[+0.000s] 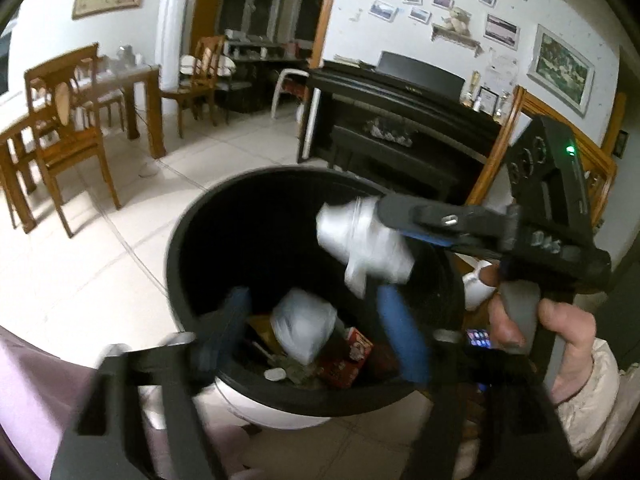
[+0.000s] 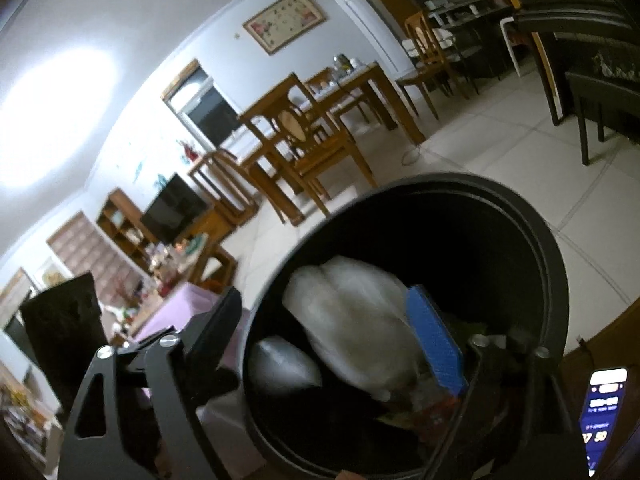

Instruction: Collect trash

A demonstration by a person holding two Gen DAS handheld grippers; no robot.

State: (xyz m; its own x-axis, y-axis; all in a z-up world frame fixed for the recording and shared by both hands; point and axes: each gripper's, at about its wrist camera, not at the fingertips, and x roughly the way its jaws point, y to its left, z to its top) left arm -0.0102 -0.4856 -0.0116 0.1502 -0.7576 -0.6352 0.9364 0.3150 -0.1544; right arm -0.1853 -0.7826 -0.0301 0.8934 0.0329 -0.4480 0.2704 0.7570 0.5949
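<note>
A black trash bin (image 1: pixel 180 248) stands on the tiled floor right below both grippers. My left gripper (image 1: pixel 312 296) hangs open over its mouth; a white crumpled wad (image 1: pixel 304 324) lies blurred between its blue pads, above a red carton (image 1: pixel 348 360) and other rubbish. From the right, my right gripper (image 1: pixel 394 216) reaches over the rim with a second white wad (image 1: pixel 364 240) at its tip. In the right wrist view the right gripper (image 2: pixel 324 300) stands wide open over the bin (image 2: pixel 552 264). The large white wad (image 2: pixel 352 320) is loose beside its blue pad (image 2: pixel 434 344), and the smaller wad (image 2: pixel 280 364) sits lower.
A wooden dining table (image 1: pixel 132 80) with chairs (image 1: pixel 68 140) stands behind the bin to the left, a black piano (image 1: pixel 400 112) behind it to the right. A lit phone (image 2: pixel 604 408) glows at the right edge. A lilac cloth (image 1: pixel 32 392) lies at lower left.
</note>
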